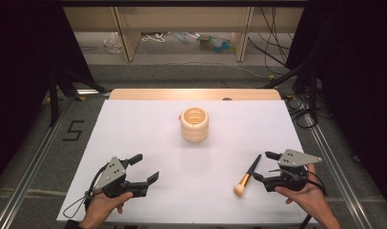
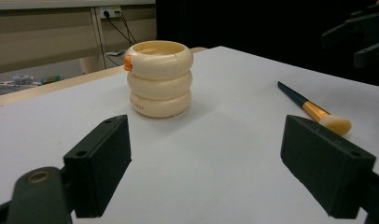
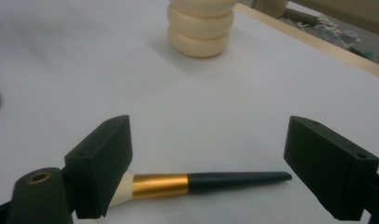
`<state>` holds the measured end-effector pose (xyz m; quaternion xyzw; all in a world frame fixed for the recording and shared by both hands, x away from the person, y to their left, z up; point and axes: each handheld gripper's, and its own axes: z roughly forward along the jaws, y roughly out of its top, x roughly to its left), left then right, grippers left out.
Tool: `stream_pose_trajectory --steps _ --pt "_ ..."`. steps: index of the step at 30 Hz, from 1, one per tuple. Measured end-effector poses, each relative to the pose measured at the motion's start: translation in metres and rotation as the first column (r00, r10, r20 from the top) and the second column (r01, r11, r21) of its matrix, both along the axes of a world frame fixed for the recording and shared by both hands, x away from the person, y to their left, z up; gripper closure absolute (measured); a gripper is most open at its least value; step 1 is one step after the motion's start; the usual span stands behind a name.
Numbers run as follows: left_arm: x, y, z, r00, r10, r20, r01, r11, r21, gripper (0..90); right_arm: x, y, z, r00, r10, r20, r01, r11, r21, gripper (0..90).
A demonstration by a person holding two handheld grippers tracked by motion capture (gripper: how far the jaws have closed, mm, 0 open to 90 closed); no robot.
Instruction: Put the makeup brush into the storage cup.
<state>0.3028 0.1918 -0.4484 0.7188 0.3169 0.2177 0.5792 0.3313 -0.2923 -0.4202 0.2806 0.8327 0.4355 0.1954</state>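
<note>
Since the slim makeup brush with a dark handle, gold ferrule and cream bristle head (image 1: 247, 177) lies flat on the white tabletop (image 1: 191, 157) just beside the right tongs (image 1: 264, 168), the right hand (image 1: 303, 193) is plainly the nearer one for picking it up. In the high view its long axis runs on a slant, bristles toward the person and handle tip pointing away toward the far right. In the right gripper view the brush (image 3: 197, 183) lies crosswise just ahead of the jaws, bristles by one jaw and handle tip short of the other, so the jaws stand along its length rather than across it; my guess is the wrist must turn before a clean pinch on the handle. Both right jaws stand wide apart, holding nothing.

The left tongs (image 1: 145, 167) rest well apart from the brush, also spread wide and empty. A cream, ringed plastic cup (image 1: 194, 124) stands upright farther back, mid-tabletop.
</note>
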Motion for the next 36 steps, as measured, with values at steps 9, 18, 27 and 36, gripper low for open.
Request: stream_pose_trajectory --steps 9,18,27,36 --pt "0.000 0.000 0.000 1.0000 -0.003 0.003 0.003 1.0000 0.000 16.2 0.038 0.017 0.004 0.9896 0.103 -0.100 -0.114 0.9870 -0.113 18.8" --pt "0.000 -0.002 -0.001 0.9999 -0.010 0.007 0.010 0.9999 -0.004 16.5 0.053 0.036 0.010 0.9715 0.194 -0.137 -0.223 0.9432 -0.246 25.0" --pt "0.001 -0.002 0.000 1.0000 -0.009 0.003 0.009 1.0000 0.002 16.5 0.060 0.039 0.013 0.9595 0.226 -0.168 -0.270 0.9093 -0.317 25.0" --pt "0.001 -0.001 0.000 1.0000 -0.009 0.001 0.009 0.9998 0.016 16.5 0.063 0.045 0.001 0.9340 0.249 -0.256 -0.342 0.8304 -0.440 26.6"
